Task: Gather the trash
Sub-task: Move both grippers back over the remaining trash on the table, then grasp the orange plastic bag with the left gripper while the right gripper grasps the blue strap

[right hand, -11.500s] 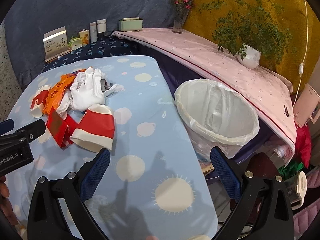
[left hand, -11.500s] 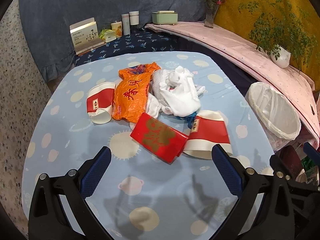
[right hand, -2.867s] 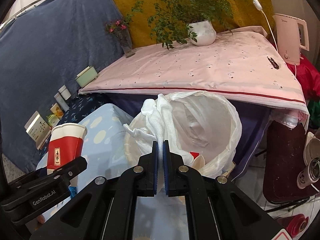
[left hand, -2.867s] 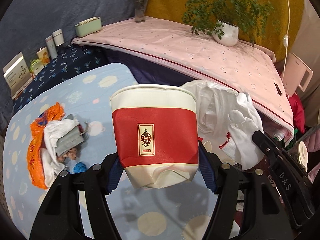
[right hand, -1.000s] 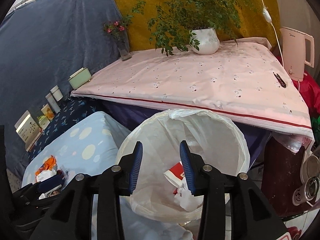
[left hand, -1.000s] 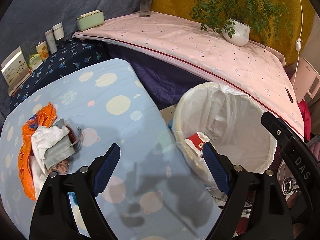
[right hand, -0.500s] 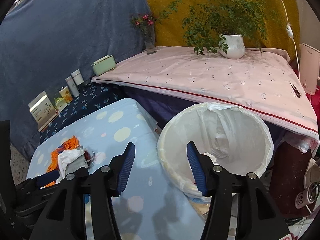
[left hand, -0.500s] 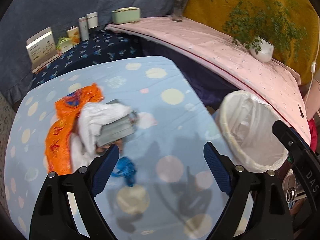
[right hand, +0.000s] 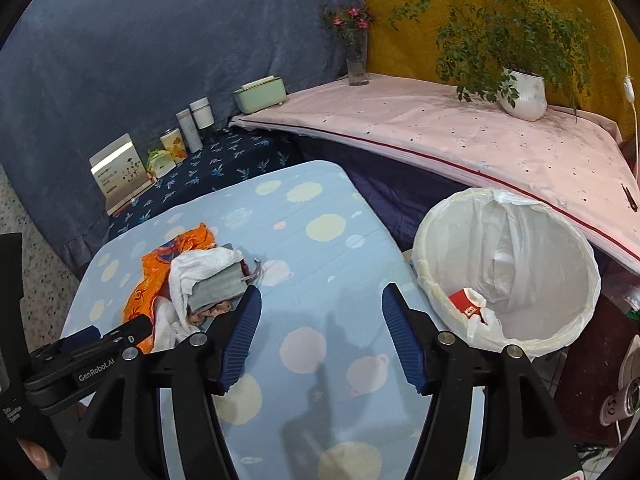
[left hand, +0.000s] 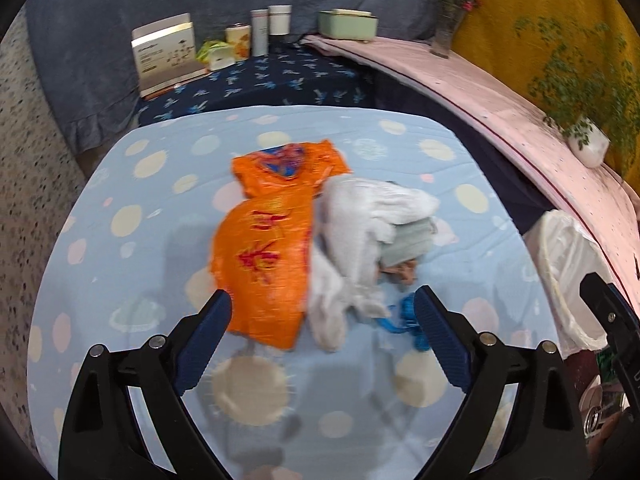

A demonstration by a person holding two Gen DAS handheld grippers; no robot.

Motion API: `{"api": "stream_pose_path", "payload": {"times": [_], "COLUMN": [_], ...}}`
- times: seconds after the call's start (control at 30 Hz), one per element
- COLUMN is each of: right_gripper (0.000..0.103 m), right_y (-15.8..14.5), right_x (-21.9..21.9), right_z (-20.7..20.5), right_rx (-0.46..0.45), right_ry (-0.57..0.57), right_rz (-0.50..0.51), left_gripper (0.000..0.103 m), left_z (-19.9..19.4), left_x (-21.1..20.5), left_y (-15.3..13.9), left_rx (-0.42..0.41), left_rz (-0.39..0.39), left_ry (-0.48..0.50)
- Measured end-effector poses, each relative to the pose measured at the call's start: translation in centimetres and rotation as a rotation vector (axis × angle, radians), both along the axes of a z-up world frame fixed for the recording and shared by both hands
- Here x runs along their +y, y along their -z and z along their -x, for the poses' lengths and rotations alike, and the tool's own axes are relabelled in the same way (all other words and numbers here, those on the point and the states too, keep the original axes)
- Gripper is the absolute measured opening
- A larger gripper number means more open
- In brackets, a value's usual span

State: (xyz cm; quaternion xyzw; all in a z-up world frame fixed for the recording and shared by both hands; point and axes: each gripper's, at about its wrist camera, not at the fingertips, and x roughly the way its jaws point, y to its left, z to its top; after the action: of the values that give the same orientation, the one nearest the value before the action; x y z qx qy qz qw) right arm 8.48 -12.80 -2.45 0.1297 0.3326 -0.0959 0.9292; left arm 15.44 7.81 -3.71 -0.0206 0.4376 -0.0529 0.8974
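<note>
I am between pickups: my left gripper [left hand: 320, 312] hangs over the leftover trash pile, jaws opening and empty, so next it must drop onto the orange wrapper [left hand: 268, 248] or white tissue [left hand: 360, 224]. My right gripper [right hand: 318, 328], also opening and empty, hovers near the lined bin [right hand: 508, 272]. The dotted blue worktop [left hand: 140, 200] sits before a blue backdrop.

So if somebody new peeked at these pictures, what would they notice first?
Probably the bright orange bag in the middle of the blue spotty table, lying right against a heap of white cloth. Next, the big bin with a white liner beside the table's right edge, with a red and white cup already inside. The left gripper hovers over the pile, jaws opening and nothing between them.
</note>
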Motion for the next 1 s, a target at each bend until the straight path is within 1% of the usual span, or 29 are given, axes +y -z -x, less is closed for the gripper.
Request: {"api": "stream_pose_path", "payload": {"times": [0.2,0.4,0.63,0.8,0.93,0.97,1.0], "right_gripper": [0.061,0.061,0.061,0.059,0.050,0.046,0.044], "right_y": [1.3,3.4,6.1,7.8,8.9,9.1,9.3], "right_x": [2.9,5.5,7.1,7.5,7.5,7.6,7.6], "right_z": [-1.4,-3.2,-5.2,-6.3,-7.0,-7.1,-7.2], "right_rx": [0.041,0.095,0.155,0.189,0.213,0.217,0.221], "right_ry": [-0.052,-0.100,-0.137,-0.144,-0.152,-0.156,-0.160], "right_rz": [0.001,0.016,0.016,0.014,0.004,-0.001,-0.005], "left_gripper": [0.088,0.088,0.088,0.089,0.089,0.088,0.086], "left_z": [-0.9,-2.1,-3.4,-4.4,-5.3,-5.6,-5.7], "left_x": [3.7,5.4,5.9,5.2,4.3,4.2,4.1], "left_y": [1.0,2.1,3.3,3.8,4.5,4.6,4.8], "left_rx": [0.024,0.054,0.077,0.095,0.103,0.105,0.105], "left_rz": [0.014,0.031,0.060,0.114,0.096,0.095,0.097], "left_ry": [-0.056,-0.076,-0.070,-0.052,-0.042,-0.041,-0.041]}}
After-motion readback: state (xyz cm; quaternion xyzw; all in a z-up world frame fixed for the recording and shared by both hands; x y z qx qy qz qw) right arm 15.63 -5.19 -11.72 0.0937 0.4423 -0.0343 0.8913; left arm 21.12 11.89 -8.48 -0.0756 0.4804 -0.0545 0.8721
